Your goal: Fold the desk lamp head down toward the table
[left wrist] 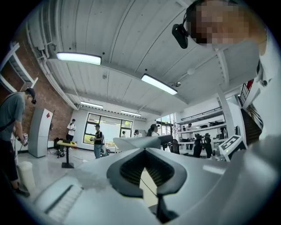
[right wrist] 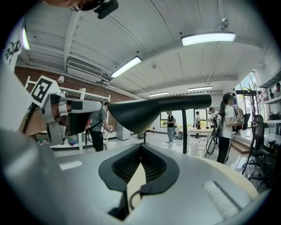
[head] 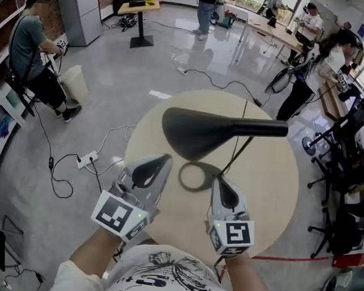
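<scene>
Nearest the person, the left gripper [head: 162, 162] and right gripper [head: 219, 181] are both closed tip to tip on nothing, over the near part of the round table [head: 273, 179]. Just beyond them lies the lamp's ring base [head: 195, 176]. Above it the lamp head [head: 198, 132] sits level, not yet folded. Likely hazards: closed jaws skidding off the smooth shade, an unbraced base sliding or tipping, and, farther off, the cord [head: 244, 112] snagging.

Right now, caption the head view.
Left gripper and right gripper, both shut, short of the lamp head above the table.
</scene>
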`<control>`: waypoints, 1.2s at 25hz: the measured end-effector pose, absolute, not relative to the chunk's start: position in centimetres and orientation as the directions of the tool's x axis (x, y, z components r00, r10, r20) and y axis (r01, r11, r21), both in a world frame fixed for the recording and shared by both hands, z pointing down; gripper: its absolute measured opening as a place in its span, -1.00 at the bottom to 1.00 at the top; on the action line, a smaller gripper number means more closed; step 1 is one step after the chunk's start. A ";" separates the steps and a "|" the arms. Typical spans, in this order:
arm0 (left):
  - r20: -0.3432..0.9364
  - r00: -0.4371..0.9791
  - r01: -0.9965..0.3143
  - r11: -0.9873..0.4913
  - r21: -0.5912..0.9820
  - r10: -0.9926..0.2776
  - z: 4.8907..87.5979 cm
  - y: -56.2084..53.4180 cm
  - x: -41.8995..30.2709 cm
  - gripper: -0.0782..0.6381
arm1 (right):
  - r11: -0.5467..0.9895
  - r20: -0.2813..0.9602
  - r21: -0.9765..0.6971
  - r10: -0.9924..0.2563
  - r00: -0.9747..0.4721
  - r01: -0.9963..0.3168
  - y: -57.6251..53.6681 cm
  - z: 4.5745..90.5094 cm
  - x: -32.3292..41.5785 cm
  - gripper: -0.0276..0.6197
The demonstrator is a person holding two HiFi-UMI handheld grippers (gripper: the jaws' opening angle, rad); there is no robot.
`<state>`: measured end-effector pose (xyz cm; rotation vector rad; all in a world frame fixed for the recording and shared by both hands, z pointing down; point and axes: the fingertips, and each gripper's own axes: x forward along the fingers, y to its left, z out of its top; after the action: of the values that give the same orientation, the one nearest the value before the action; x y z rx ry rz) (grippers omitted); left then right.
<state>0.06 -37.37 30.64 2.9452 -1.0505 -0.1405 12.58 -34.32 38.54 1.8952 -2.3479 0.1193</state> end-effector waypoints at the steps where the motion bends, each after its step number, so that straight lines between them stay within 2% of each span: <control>1: -0.091 0.769 -0.634 -0.773 0.018 -0.633 29.7 -37.9 0.0 -0.77 | 0.215 0.142 0.014 -0.967 -0.211 -0.977 -34.7 38.4 12.4 -0.89; 7: -0.141 0.776 -0.627 -0.776 -0.066 -0.615 26.3 -40.4 0.2 -0.77 | 0.231 0.159 0.024 -0.961 -0.224 -0.973 -35.6 39.0 12.1 -0.89; 12: -0.134 0.765 -0.643 -0.760 -0.096 -0.630 25.8 -42.5 0.2 -0.77 | 0.213 0.172 0.020 -0.963 -0.206 -0.977 -35.5 39.4 12.4 -0.89; 30: -0.046 0.778 -0.628 -0.778 -0.007 -0.627 31.0 -43.3 1.1 -0.77 | 0.152 0.230 0.009 -0.962 -0.146 -0.988 -34.6 41.8 14.6 -0.89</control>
<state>1.12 -43.34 30.97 2.9829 -1.0531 -0.0653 14.57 -34.65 41.77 1.9231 -2.2399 0.2138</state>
